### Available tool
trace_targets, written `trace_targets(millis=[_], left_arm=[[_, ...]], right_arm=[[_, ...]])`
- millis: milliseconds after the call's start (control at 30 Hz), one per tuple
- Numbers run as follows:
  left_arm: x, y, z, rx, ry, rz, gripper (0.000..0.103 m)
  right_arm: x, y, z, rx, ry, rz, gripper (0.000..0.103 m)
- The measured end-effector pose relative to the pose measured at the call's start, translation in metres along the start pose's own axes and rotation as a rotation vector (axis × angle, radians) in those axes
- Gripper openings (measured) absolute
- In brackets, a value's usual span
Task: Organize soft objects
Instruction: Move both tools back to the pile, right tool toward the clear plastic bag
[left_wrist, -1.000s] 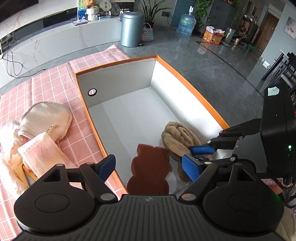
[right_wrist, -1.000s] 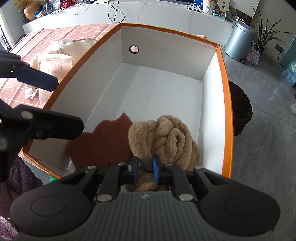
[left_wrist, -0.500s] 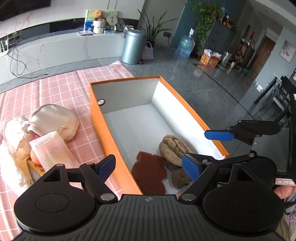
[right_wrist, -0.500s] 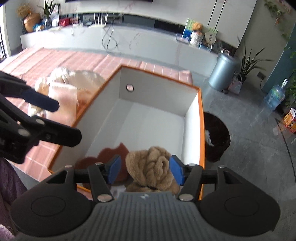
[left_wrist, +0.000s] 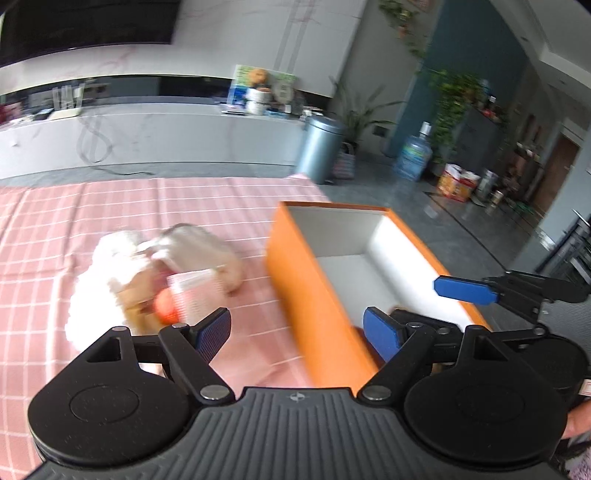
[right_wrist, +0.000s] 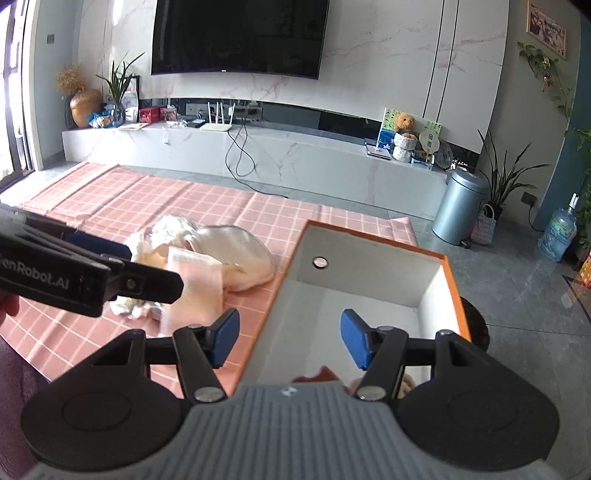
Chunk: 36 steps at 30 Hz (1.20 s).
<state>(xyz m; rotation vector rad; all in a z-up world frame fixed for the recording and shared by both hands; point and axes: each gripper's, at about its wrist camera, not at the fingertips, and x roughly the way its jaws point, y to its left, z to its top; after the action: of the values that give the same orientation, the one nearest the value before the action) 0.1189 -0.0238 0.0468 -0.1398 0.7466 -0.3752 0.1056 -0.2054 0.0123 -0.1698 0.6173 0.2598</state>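
Right wrist view shows the biggest thing first: the pink checked worktop (right_wrist: 122, 206), then the orange box (right_wrist: 369, 280) at 5 o'clock on it. A second ago my right hand-held gripper (right_wrist: 290, 338) was clamped on the tan plush down in that box; now its fingers stand wide apart and it has lifted clear, with only scraps of the brown felt piece (right_wrist: 317, 373) and the tan plush (right_wrist: 406, 382) peeking past its body at 6 o'clock. I judge that item stowed. My left hand-held gripper (left_wrist: 297, 330) is also spread apart, empty, and has swung away from the box towards the heap of soft objects (right_wrist: 207, 254) lying at 9 o'clock of the box, apart from it. Those remain to be boxed; the left view is blurred.
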Motion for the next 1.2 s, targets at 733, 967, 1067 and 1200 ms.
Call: trace_targets(millis=[733, 967, 1067, 1200], left_arm=[[-0.017, 0.113, -0.063, -0.142, -0.051, 0.132, 0.09], [-0.001, 0.13, -0.064, -0.21, -0.058, 0.144, 0.09], [0.011, 0.133, -0.057, -0.237, -0.062, 0.148, 0.091], [0.031, 0.136, -0.046, -0.259, -0.051, 0.173, 0.091]], right_arm=[[0.055, 0.111, -0.011, -0.057, 0.002, 0.1, 0.068], [0.086, 0.119, -0.015, -0.06, 0.062, 0.109, 0.068], [0.099, 0.118, -0.011, -0.039, 0.071, 0.094, 0.068], [0.121, 0.116, -0.004, 0.007, 0.09, 0.084, 0.068]])
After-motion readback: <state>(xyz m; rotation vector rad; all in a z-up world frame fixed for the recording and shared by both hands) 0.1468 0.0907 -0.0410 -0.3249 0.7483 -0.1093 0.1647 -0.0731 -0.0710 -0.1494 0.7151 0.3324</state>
